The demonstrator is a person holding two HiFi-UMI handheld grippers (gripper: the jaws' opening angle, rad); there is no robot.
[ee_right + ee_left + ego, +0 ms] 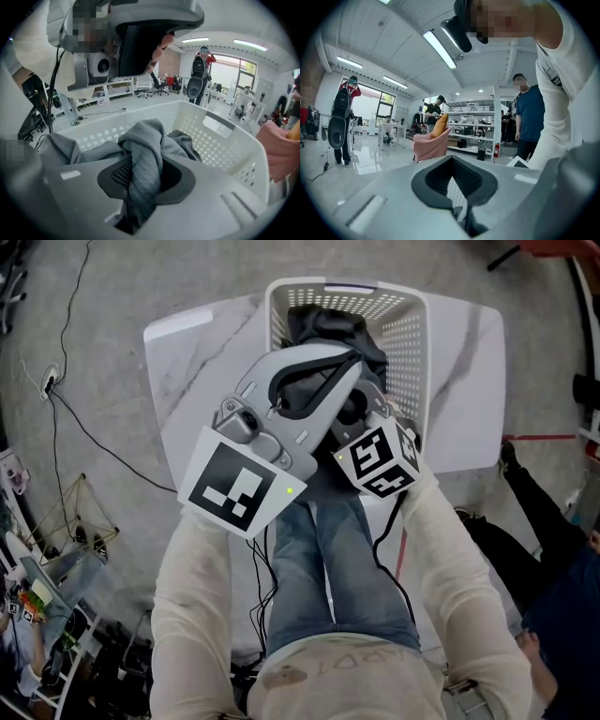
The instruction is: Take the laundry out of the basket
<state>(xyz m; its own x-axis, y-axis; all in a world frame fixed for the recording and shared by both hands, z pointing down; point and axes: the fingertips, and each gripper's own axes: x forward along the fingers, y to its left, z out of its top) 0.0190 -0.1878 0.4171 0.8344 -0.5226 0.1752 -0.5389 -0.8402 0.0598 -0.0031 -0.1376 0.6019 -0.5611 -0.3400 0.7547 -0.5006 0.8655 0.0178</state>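
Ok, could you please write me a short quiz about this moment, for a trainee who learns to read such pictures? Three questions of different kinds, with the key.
1. True or false: the basket is already empty.
2. What is between the jaws of the right gripper? A) a grey garment B) a white towel C) nothing
3. In a few words: on what does the basket stand?

Key
1. False: dark laundry lies in it.
2. A; the right gripper is shut on it.
3. On a white table.
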